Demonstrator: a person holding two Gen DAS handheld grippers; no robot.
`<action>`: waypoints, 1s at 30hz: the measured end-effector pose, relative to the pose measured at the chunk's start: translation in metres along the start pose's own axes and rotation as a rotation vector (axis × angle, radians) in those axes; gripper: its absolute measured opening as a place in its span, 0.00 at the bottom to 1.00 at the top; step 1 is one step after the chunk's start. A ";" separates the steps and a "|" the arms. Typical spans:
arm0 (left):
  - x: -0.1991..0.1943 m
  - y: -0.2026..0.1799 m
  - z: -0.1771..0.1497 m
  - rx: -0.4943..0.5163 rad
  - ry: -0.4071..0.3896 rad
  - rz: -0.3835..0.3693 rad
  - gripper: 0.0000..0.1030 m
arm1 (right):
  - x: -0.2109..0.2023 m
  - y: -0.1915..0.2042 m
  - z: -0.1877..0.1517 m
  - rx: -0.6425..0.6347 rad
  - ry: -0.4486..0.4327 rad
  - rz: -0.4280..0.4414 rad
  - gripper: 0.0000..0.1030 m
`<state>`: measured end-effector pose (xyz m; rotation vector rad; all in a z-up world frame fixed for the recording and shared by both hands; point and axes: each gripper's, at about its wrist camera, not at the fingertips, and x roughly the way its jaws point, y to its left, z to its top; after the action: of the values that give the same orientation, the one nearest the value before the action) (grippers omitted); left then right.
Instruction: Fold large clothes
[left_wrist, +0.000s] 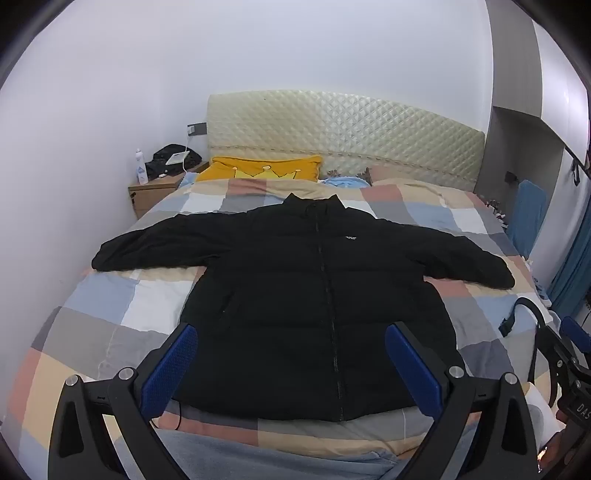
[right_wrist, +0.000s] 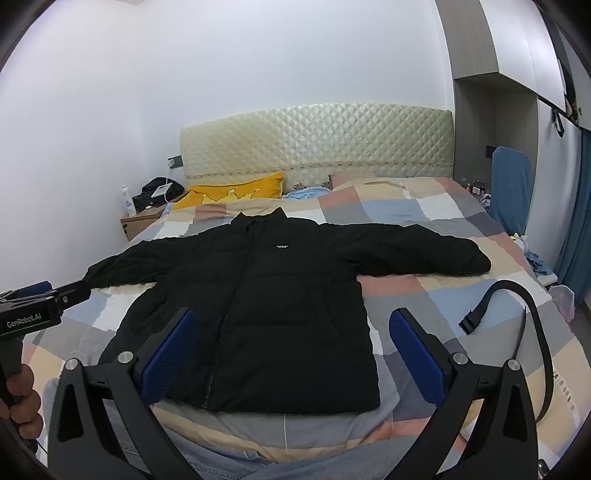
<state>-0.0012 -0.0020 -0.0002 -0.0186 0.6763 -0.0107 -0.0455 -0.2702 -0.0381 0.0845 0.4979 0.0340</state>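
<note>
Black jacket (left_wrist: 314, 295) lies flat, zipped, sleeves spread on our checked bed (left_wrist: 110, 306), while our left gripper (left_wrist: 291, 369) and right gripper (right_wrist: 291, 362) hover spread wide, empty.

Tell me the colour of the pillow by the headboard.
The pillow is yellow-orange with a paler crown design; it shows best in the left wrist view.

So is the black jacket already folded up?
No, the black puffer jacket lies flat on the checked bedspread with both sleeves spread out wide.

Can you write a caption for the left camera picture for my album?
Black jacket spread flat on a checkered bed, open left gripper hovering at its hem.
</note>
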 end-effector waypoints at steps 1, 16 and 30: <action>0.000 -0.001 0.000 0.004 0.000 0.000 1.00 | 0.000 0.000 0.000 0.001 0.000 0.001 1.00; -0.010 -0.022 0.002 0.014 0.022 -0.045 1.00 | 0.004 -0.002 0.000 -0.008 -0.002 -0.003 1.00; 0.004 0.004 0.012 -0.029 0.035 0.005 1.00 | 0.011 -0.002 0.003 -0.009 0.002 -0.009 1.00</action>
<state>0.0099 0.0018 0.0068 -0.0445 0.7112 0.0038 -0.0349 -0.2721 -0.0409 0.0739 0.4996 0.0272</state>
